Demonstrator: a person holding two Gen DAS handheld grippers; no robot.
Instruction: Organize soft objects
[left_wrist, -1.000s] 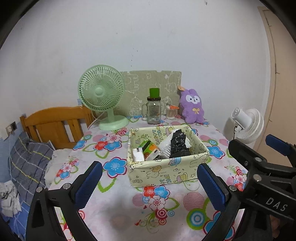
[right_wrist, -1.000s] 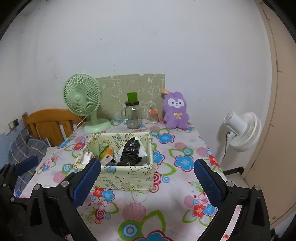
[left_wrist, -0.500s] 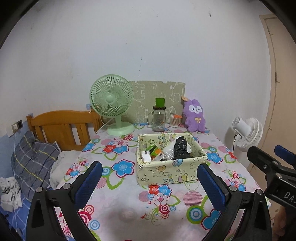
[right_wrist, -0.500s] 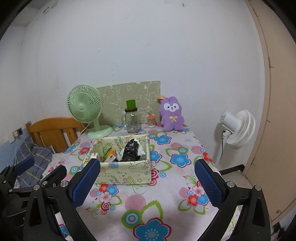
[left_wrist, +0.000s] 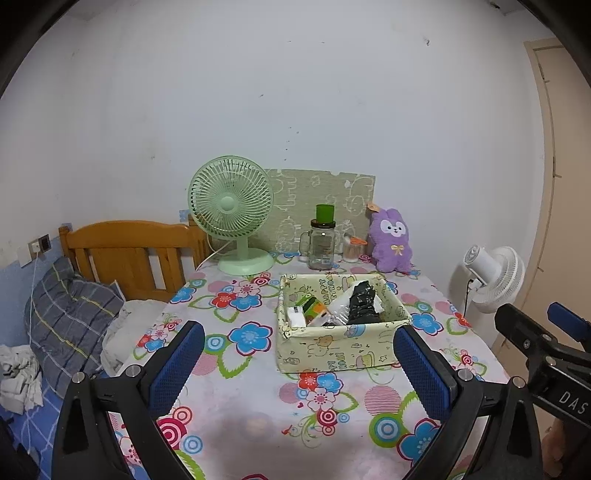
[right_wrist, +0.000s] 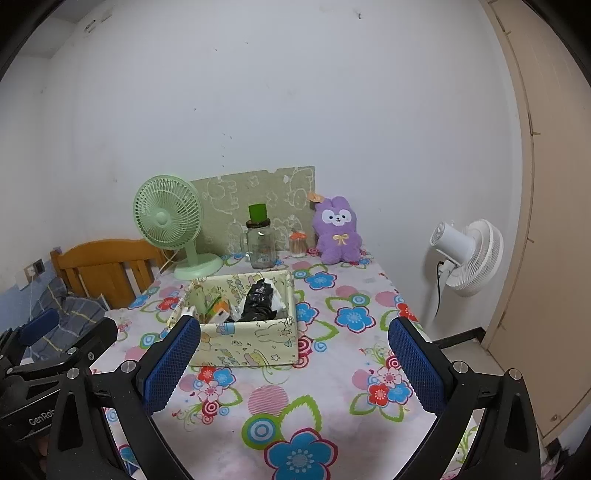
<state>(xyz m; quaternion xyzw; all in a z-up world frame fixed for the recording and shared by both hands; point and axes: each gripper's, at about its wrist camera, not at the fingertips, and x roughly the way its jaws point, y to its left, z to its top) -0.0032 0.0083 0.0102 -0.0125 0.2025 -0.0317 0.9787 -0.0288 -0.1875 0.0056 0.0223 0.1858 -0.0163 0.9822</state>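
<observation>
A cream fabric storage basket (left_wrist: 343, 347) printed with cartoon animals is set near the middle of the floral-clothed table (left_wrist: 258, 406); a crumpled black plastic bag (left_wrist: 364, 302) and small boxes are held in it. At the far left edge, a mint-green desk fan (left_wrist: 231, 210) is placed, then a glass jar with a green lid (left_wrist: 322, 240), then a purple plush rabbit (left_wrist: 391, 240) against the wall. The left gripper (left_wrist: 295, 369) and right gripper (right_wrist: 291, 365) are held spread wide above the near edge, nothing grasped.

Left gripper (left_wrist: 299, 369), fingers (left_wrist: 176, 365) spread, hangs above floral table (left_wrist: 258, 424) before fabric basket (left_wrist: 332, 350).
</observation>
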